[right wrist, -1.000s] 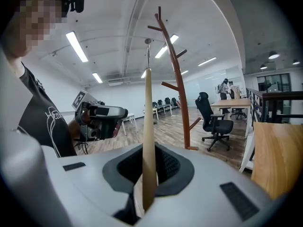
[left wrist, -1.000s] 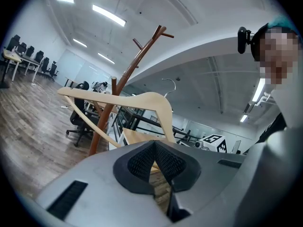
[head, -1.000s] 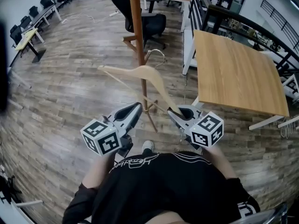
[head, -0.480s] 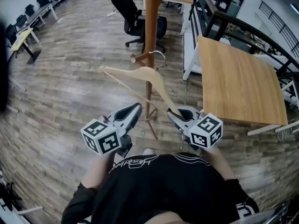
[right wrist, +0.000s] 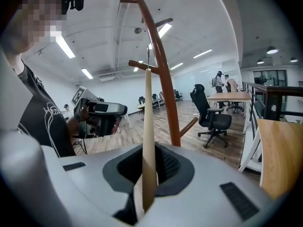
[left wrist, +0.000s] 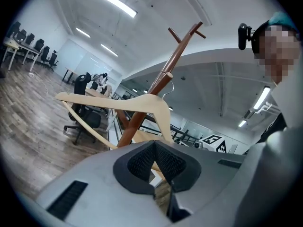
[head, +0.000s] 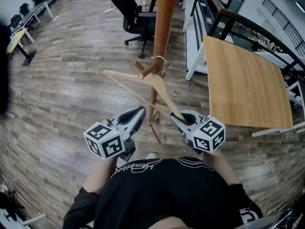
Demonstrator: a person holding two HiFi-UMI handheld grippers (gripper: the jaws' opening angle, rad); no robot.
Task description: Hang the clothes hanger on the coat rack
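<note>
The clothes hanger (head: pixel 148 80) has neared the coat rack (head: pixel 164 27), hook beside the pole, long axis running near-right to far-left. My right claw (head: pixel 181 118) grips its near end; my left claw (head: pixel 137 112) is closed, empty.

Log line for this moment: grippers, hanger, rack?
left gripper: shut, empty | right gripper: shut on hanger end | hook: close to coat rack pole, hung or not unclear

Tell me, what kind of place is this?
Probably an open-plan office: a black swivel chair, a wooden desk, and a row of desks with chairs along the far wall.
</note>
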